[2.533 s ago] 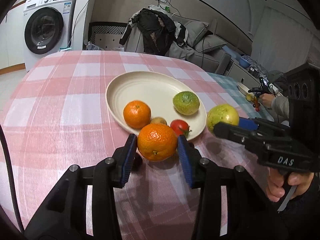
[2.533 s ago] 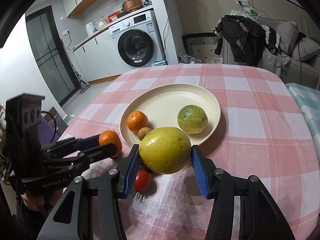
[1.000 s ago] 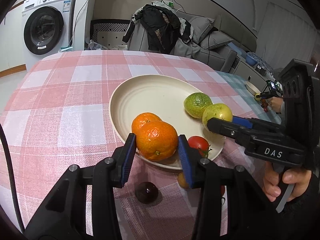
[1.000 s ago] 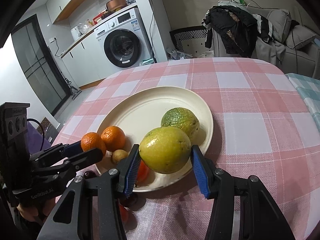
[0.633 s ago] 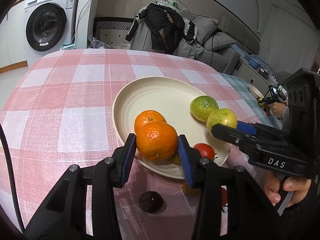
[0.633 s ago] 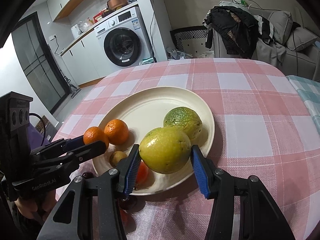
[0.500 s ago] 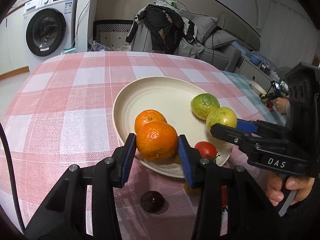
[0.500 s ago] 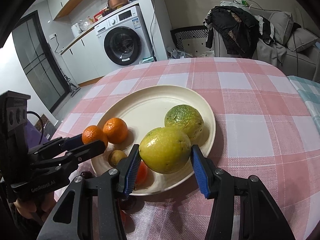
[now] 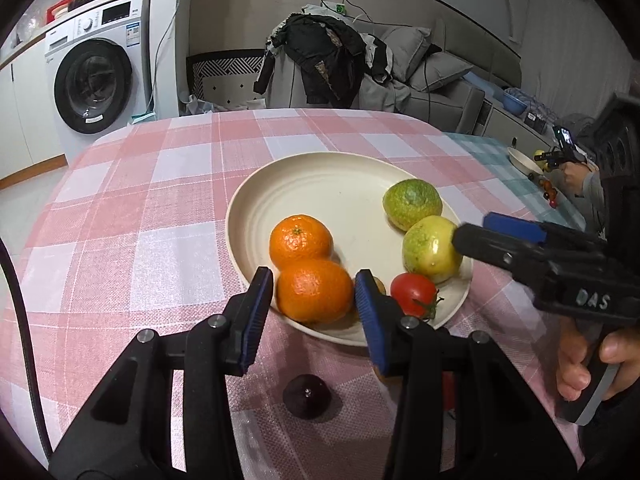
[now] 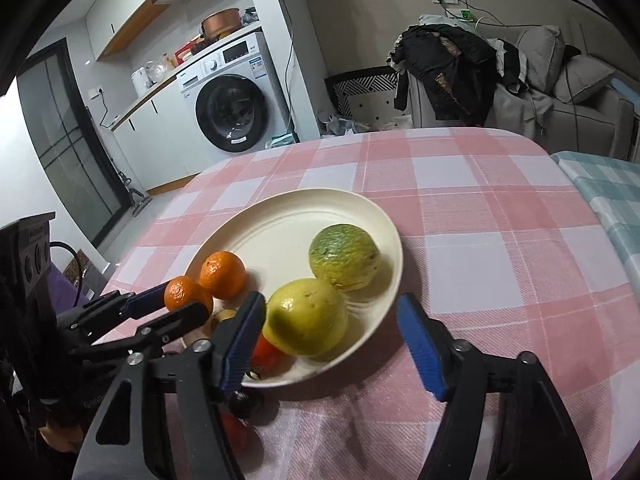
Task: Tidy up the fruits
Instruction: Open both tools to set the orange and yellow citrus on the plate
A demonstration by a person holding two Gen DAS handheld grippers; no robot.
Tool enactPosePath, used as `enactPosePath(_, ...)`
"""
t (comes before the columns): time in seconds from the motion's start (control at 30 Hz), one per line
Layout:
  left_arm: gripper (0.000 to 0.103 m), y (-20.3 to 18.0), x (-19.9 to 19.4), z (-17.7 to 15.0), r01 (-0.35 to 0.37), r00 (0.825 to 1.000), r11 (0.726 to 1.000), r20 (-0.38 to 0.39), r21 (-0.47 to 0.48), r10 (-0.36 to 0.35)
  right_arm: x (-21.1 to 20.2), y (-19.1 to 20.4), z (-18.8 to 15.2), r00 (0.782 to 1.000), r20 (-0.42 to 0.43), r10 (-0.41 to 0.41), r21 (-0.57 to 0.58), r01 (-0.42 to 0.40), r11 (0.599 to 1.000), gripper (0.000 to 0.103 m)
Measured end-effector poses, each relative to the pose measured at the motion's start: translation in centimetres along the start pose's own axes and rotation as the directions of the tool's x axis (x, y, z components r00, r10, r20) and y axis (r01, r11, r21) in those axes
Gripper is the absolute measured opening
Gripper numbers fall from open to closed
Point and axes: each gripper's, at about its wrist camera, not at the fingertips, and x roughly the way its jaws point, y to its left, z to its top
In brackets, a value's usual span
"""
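A room with a washing machine (image 10: 236, 114) against the far wall and a sofa piled with dark clothes (image 9: 320, 60). In front stands a table under a pink-and-white checked cloth (image 9: 120, 216). On it sits a cream plate (image 9: 320, 184).

The plate holds a green fruit (image 10: 344, 257) toward the back, a yellow-green fruit (image 10: 306, 316) at the near rim beside it, a tangerine (image 9: 301, 241) on the other side, and a red tomato (image 9: 413, 294) at the near rim. A small brownish fruit (image 10: 223, 317) lies partly hidden among them.

The left gripper (image 9: 314, 294) has its blue pads on either side of a second orange tangerine (image 9: 315, 290) at the plate's near rim, gripping it.

The right gripper (image 10: 332, 344) has just been opening. Its jaws stand wide around the yellow-green fruit, which rests on the plate; the right-hand pad is clear of it, the left-hand pad is at its side.

A small dark round fruit (image 9: 307, 395) lies on the cloth in front of the plate. A person's hand (image 9: 580, 364) holds the right gripper's handle.
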Motion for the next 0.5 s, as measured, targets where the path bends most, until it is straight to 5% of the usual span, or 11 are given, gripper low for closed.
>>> enactPosePath(0.07,0.046,0.2,-0.5,0.0,0.003,1.0,1.0,0.016,-0.013,-0.003,-0.5,0.0,-0.3,1.0,0.007,0.0,-0.007,0.0,1.0,0.086)
enactPosePath(0.3,0.087,1.2,-3.1,-0.3,0.014,0.995,0.998,0.096,-0.054,-0.009,-1.6,0.2,-1.2,1.0,0.011,-0.014,-0.039,0.015,0.999,0.102)
enactPosePath(0.43,0.09,0.9,-4.3,-0.6,0.003,0.994,0.999,0.109,-0.039,0.001,-2.0,0.6,-1.6,1.0,0.01,-0.023,-0.067,0.023,0.997,0.103)
enactPosePath(0.5,0.1,0.6,-4.6,-0.8,-0.002,0.994,1.0,0.108,-0.024,0.005,-2.3,0.9,-1.9,1.0,0.008,-0.027,-0.082,0.028,0.996,0.103)
